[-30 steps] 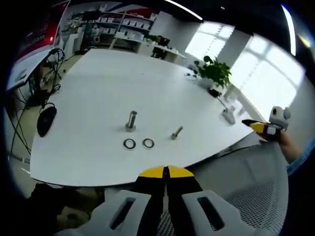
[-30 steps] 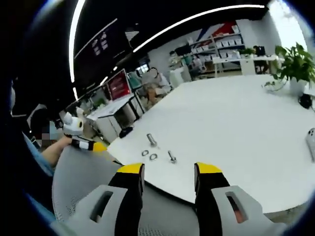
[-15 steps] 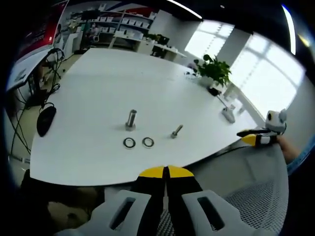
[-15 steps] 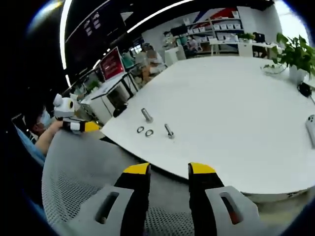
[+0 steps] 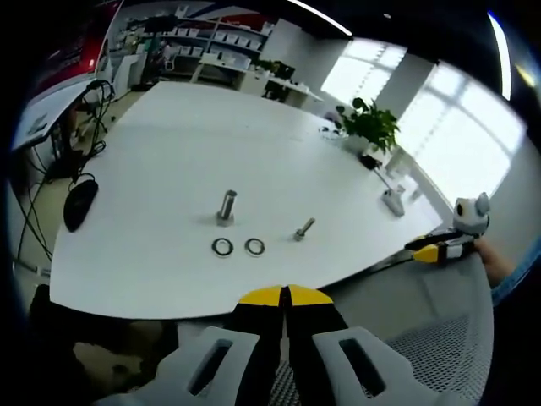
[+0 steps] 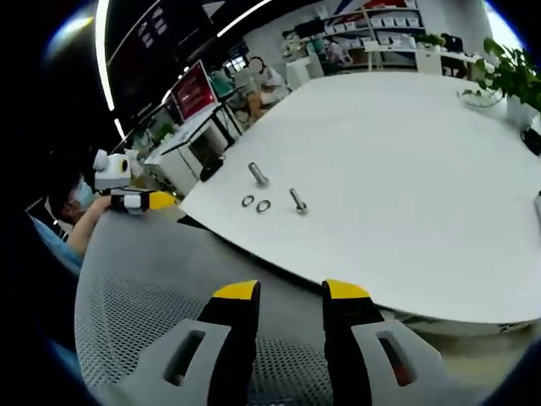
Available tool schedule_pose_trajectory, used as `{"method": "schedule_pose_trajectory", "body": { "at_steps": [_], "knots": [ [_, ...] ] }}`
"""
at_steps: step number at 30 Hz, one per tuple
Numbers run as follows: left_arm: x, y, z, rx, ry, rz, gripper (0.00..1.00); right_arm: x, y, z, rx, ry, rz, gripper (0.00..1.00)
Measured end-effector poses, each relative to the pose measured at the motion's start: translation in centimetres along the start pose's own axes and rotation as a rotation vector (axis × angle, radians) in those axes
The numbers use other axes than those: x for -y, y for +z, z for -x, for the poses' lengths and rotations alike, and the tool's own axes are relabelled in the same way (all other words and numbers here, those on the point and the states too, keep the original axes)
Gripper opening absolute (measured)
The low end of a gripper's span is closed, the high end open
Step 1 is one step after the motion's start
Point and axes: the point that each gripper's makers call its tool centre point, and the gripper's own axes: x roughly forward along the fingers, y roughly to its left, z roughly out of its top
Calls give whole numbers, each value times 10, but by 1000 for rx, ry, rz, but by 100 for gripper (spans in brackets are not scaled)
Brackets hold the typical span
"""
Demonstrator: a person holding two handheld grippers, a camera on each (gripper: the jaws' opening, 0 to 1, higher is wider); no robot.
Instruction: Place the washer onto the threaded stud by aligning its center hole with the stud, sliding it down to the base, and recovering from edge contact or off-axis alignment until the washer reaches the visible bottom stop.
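On the white surface [image 5: 169, 144] there are four small metal parts. One threaded stud [image 5: 226, 207] stands upright on its base. In front of it lie two washers, flat and side by side but apart: the left washer [image 5: 222, 247] and the right washer [image 5: 254, 246]. One loose bolt [image 5: 303, 228] lies on its side to the right of them. Neither washer touches the stud; both rest on the surface near its base.

In the right gripper view the same four parts are seen from further away: the stud [image 6: 258, 174], the two washers [image 6: 248, 201] and [image 6: 264, 205], and the bolt [image 6: 297, 200].

The left gripper [image 5: 285, 295] is held near the edge of the surface, above a grey mesh chair [image 5: 431, 347]. Its two yellow-tipped fingers [image 5: 264, 297] are pressed together with nothing between them. It shows also in the right gripper view [image 6: 156, 200], at the left, held by a hand [image 6: 93, 222].

The right gripper [image 6: 283, 290] is also over the mesh chair, well apart from the parts. Its fingers [image 6: 236, 291] are spread with an empty gap between them. In the left gripper view it appears at the right edge [image 5: 423, 250]; it is small there, so the gap is hard to judge.

One dark computer mouse [image 5: 80, 204] lies at the left edge of the surface, and one potted plant [image 5: 370, 127] stands at the far side.
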Motion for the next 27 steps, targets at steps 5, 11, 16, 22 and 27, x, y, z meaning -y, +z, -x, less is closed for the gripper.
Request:
{"method": "schedule_pose_trajectory", "body": {
  "at_steps": [5,11,16,22,27],
  "knots": [
    [0,-11,-2,-69,4,-25,0,-4,-3,-1,-27,13,20,31],
    [0,-12,-1,-70,5,-17,0,-9,-4,-1,-21,36,11,31],
    [-1,-11,-1,-67,7,-15,0,-12,-6,-2,-34,52,16,32],
    [-2,-9,-1,-54,18,-39,0,-14,-7,-2,-46,50,20,32],
    [-1,-8,-1,-47,14,-28,0,-15,-7,-1,-49,53,18,32]
  ]
}}
